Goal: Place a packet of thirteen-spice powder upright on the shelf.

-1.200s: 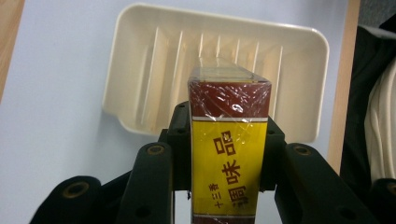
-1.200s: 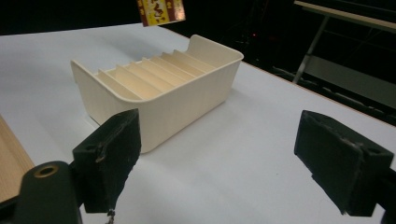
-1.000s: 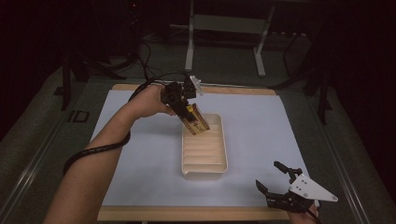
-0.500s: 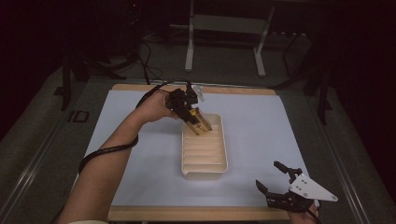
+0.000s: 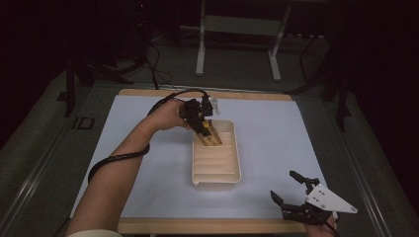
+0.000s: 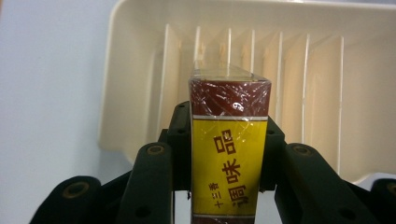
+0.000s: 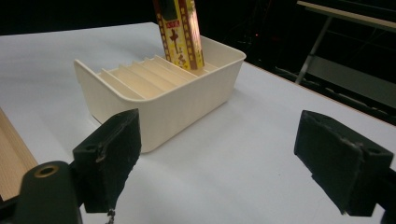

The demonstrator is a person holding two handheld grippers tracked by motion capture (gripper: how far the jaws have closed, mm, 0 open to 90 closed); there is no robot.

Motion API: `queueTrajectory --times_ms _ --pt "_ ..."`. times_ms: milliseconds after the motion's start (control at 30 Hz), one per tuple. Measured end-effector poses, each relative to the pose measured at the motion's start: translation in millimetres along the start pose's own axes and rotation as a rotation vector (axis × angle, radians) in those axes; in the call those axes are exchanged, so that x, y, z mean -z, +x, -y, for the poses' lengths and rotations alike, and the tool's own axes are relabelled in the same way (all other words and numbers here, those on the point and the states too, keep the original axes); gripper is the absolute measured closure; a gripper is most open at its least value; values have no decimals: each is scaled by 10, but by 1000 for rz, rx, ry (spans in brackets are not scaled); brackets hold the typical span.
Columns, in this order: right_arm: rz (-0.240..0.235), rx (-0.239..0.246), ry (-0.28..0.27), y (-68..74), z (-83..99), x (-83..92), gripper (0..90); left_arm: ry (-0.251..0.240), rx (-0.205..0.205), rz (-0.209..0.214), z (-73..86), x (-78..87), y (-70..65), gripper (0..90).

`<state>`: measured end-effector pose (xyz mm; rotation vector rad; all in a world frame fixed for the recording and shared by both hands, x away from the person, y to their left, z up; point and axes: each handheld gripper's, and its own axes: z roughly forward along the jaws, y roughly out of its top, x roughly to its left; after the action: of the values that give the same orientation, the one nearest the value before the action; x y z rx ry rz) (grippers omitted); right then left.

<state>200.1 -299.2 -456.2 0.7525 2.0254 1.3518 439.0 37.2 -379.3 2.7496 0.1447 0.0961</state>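
We hold seasoning box (image 6: 229,154) clamped between left gripper (image 5: 200,118) jaws, lower end dipping into far slots of cream divided tray (image 5: 196,163). Risk: box tilts, so corner may catch on thin divider fin (image 6: 304,88) and jam, or push light tray across white mat (image 5: 276,133). Shrink-wrap looks slick; box could slip in pads. Box: tall, narrow, yellow panel with red characters, maroon bands, glossy film. Right gripper (image 5: 296,197) rests near table front edge, jaws wide apart, nothing held.
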Motion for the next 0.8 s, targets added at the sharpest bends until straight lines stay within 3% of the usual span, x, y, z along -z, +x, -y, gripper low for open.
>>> queueTrajectory --times_ms 467,800 --pt "0 -2 1 -8 2 3 148 101 -36 24 -150 -466 26 672" --pt "-3 0 0 -9 2 9 148 21 -32 46 -212 -552 34 653"
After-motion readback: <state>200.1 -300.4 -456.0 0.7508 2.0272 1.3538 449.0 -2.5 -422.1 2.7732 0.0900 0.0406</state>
